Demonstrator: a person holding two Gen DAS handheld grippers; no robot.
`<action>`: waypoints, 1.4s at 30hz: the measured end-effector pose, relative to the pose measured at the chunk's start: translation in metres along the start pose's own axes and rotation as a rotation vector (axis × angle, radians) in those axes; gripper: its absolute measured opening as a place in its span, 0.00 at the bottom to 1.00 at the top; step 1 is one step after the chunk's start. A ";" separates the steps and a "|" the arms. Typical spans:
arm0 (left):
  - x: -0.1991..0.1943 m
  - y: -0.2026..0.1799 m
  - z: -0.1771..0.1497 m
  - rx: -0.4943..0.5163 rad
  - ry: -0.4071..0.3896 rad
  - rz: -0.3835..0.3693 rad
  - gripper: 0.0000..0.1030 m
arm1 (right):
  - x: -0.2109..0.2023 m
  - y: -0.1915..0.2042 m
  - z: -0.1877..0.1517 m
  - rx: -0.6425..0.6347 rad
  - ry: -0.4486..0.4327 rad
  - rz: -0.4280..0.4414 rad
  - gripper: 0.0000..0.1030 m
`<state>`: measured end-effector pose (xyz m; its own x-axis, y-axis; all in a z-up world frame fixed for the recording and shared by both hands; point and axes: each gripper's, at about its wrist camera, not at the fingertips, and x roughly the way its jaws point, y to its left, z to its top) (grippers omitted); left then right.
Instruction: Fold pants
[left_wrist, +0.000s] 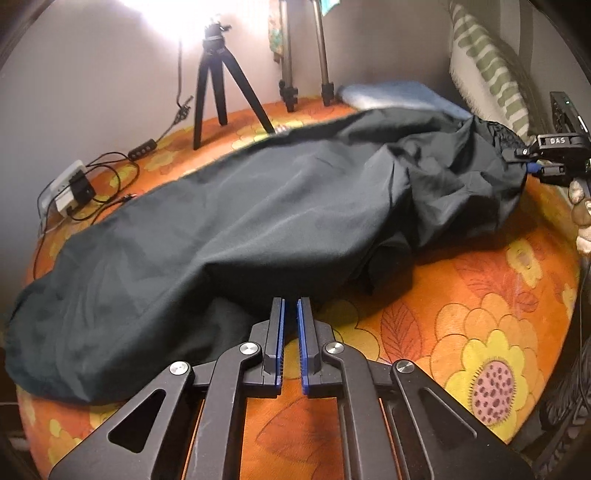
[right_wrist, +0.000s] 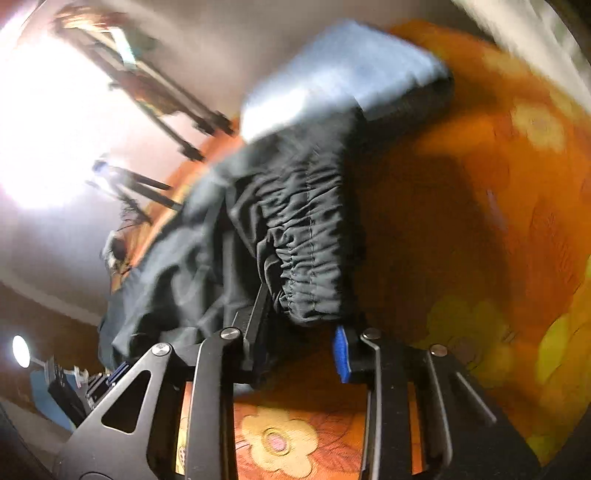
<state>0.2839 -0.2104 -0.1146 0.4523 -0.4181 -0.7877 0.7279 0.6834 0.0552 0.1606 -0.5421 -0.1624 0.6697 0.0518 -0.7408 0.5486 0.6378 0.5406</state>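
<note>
**Pants gripped at both ends for the first fold**

Left wrist view: dark pants (left_wrist: 236, 221) lie stretched across the bed (left_wrist: 461, 332), running from 8 o'clock up to 2 o'clock. The left gripper (left_wrist: 291, 314) sits at 6 o'clock with its jaws nearly together, tips at the fabric's near edge; whether cloth is actually pinched there I cannot tell. At 3 o'clock the right gripper (left_wrist: 532, 162) meets the bunched waist end. A clean fold probably wants both ends lifted level and the cloth kept taut, so the rumpled middle smooths out. Clutter sits along the far side: a small black tripod (left_wrist: 218, 85) at 11 o'clock, a taller tripod (left_wrist: 303, 55) at 12, a charger block with cables (left_wrist: 70, 188) at 9, a folded blue cloth (left_wrist: 391, 94) at 1, a striped pillow (left_wrist: 487, 62) at 2.

Right wrist view: blurred. The right gripper's jaws are clamped on the gathered elastic waistband (right_wrist: 310, 236) at centre. Swinging the waist toward 10 o'clock could snag the tripods.
</note>
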 end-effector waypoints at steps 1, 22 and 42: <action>-0.006 0.003 -0.001 -0.014 -0.011 -0.004 0.05 | -0.015 0.009 0.004 -0.042 -0.037 0.006 0.27; 0.043 -0.061 0.023 -0.082 0.056 -0.148 0.39 | -0.054 0.028 0.032 -0.066 -0.154 0.026 0.26; -0.034 -0.078 0.001 -0.124 -0.058 -0.395 0.02 | -0.051 0.011 0.030 -0.142 -0.161 -0.109 0.26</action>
<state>0.2121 -0.2502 -0.0916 0.1812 -0.6931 -0.6977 0.7856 0.5288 -0.3213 0.1478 -0.5604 -0.1067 0.6877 -0.1392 -0.7126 0.5537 0.7353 0.3908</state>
